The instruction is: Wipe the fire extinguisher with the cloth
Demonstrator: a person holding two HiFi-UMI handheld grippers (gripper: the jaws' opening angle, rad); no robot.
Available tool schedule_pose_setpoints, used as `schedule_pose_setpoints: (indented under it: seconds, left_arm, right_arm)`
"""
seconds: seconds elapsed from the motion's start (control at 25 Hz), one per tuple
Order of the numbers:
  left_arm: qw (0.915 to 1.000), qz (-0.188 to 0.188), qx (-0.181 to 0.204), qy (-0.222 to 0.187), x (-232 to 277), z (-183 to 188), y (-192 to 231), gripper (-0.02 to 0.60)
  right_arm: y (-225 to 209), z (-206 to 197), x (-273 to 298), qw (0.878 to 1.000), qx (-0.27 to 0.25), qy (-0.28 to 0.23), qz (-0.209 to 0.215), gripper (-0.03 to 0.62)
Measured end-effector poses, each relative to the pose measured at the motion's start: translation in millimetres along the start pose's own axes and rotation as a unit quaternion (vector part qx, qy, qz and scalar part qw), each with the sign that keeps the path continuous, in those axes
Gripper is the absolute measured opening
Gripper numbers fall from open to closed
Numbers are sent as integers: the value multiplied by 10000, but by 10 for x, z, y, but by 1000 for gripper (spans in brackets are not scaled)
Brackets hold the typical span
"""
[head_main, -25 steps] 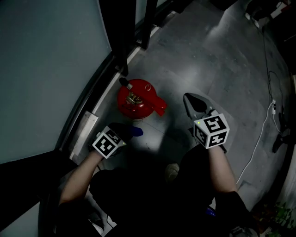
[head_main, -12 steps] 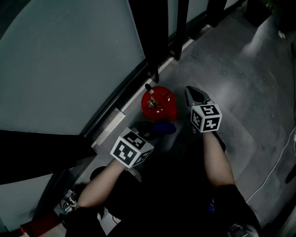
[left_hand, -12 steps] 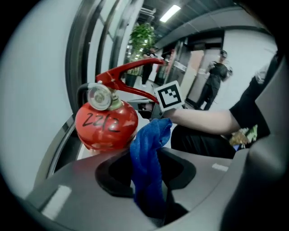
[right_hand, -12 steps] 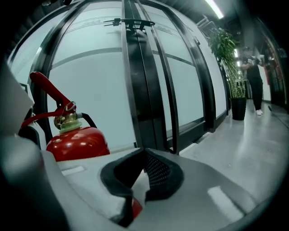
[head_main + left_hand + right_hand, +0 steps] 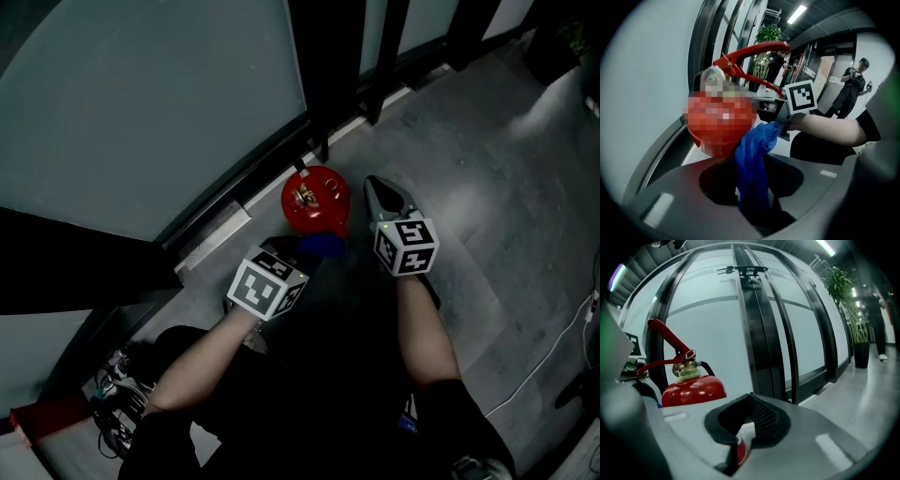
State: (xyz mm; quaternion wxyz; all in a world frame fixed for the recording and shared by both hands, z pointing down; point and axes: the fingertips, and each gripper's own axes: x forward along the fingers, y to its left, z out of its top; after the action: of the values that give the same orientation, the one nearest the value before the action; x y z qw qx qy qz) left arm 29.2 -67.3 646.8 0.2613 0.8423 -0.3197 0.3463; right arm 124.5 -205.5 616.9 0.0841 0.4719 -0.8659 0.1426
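Left gripper (image 5: 302,251) angled toward 1 o'clock, jaws clamped on the blue cloth (image 5: 325,246). Cloth touches the 6 o'clock side of the red fire extinguisher (image 5: 314,202), which stands upright on the floor (image 5: 487,187) beside the glass wall (image 5: 141,112). Right gripper (image 5: 373,186) at the extinguisher's 3 o'clock, pointing 12 o'clock, jaws together, empty.

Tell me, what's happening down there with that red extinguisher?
A person holds tongs in each hand over a red extinguisher that stands on the floor by a glass wall. The left tongs are shut on a blue cloth, held at the extinguisher's side, though actual contact is hard to confirm. The right tongs are shut and empty, hovering just right of it.
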Motion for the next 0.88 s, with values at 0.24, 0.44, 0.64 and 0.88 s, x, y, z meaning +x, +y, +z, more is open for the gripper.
schedule_pose_setpoints:
  seconds: [0.24, 0.44, 0.64, 0.88]
  left_arm:
    - [9994, 231, -205, 147, 256, -180, 137, 143]
    - [9989, 300, -75, 366, 521, -358, 193, 143]
    - [9970, 515, 137, 564, 816, -514, 255, 143]
    - [9961, 641, -156, 586, 1123, -747, 315, 143]
  right_arm:
    - [52, 45, -18, 9999, 1, -135, 95, 5]
    - [32, 94, -55, 9996, 142, -257, -18, 5]
    - [-15, 109, -107, 9987, 350, -313, -191, 5]
    - [28, 147, -193, 9975, 542, -386, -234, 5]
